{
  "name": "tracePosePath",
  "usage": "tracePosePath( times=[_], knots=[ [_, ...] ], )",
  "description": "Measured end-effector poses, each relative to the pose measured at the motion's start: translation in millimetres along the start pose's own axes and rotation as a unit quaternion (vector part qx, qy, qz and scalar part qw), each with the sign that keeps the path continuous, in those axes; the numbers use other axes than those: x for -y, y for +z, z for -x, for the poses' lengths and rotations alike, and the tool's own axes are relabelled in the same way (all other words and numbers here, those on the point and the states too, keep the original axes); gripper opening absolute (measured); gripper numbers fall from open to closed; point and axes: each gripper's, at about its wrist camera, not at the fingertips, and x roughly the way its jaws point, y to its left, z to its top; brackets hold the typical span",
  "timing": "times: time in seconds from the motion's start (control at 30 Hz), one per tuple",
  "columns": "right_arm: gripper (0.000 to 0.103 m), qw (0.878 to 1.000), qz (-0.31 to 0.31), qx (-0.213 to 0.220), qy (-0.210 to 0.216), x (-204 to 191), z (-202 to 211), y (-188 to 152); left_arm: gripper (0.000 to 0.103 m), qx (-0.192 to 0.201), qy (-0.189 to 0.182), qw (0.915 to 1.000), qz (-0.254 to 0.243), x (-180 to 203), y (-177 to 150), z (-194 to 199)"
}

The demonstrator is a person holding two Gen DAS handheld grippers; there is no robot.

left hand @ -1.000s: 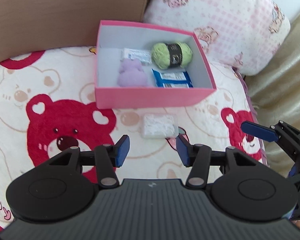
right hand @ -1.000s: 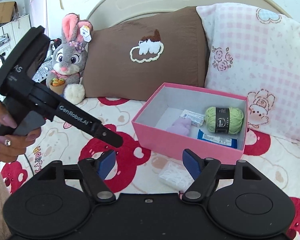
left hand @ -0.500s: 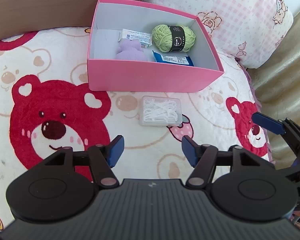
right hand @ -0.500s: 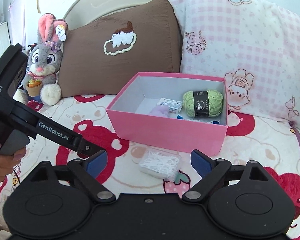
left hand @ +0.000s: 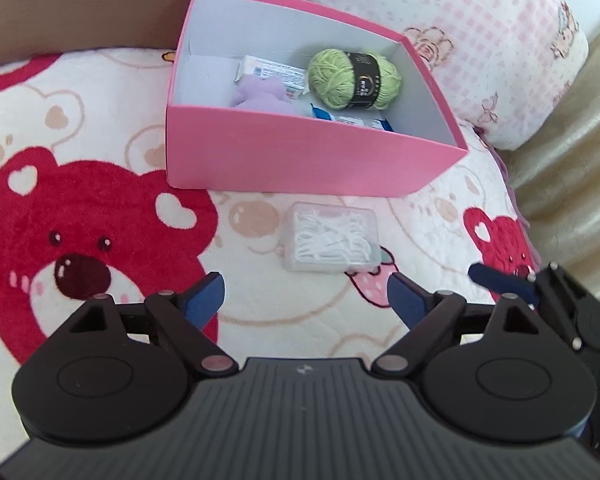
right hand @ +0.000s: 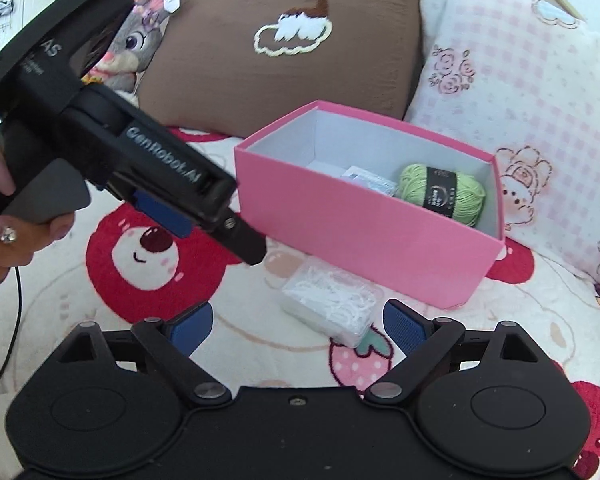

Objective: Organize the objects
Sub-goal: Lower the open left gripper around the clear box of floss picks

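The left hand-held gripper [left hand: 306, 298] stood released, its blue pads spread wide with nothing between them; its jaws had just been opening. The right hand-held gripper [right hand: 296, 328] was likewise released and empty, and its jaws had been opening within the last second too.

Just ahead of both, on the bear-print blanket [left hand: 100, 216] of the bed, lay a clear floss box [left hand: 332, 238] full of white picks. From the left wrist view it sat ahead of the gap between the pads, nearer the right pad, not touched. From the right wrist view it lay ahead of the gap between the pads, also apart from them.

Beyond the floss box, close behind it, stood an open pink box [left hand: 300, 156]. Inside were green yarn [left hand: 354, 74] with a black band at the far right, a purple toy [left hand: 260, 96] at the near wall, a white packet [left hand: 270, 72] behind the toy, and a blue packet [left hand: 360, 122] near the front right.

In the right wrist view the left hand-held gripper reached in from the left, held by a hand [right hand: 4, 216] with a ring. Behind the pink box leaned a brown pillow [right hand: 260, 60] and a pink checked pillow [right hand: 520, 80], with a plush rabbit [right hand: 136, 40] far left, partly hidden.
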Motion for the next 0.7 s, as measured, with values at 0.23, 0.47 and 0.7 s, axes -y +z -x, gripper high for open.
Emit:
tracePosePath(
  times=[0.23,0.47,0.7],
  knots=[
    [0.094,1.000,0.010,-0.013,0.000,-7,-31,-11,0.089,0.014,-0.001,0.9998,-0.012,-9,-5,-23],
    [0.094,0.999,-0.016,-0.040,-0.022,0,-74,-36,0.088,0.029,0.004,0.9992,-0.029,-17,-13,-46],
    [0.094,0.999,-0.010,-0.037,-0.034,7,-91,-34,0.085,0.047,-0.011,0.9970,-0.061,-10,-21,-71]
  ],
)
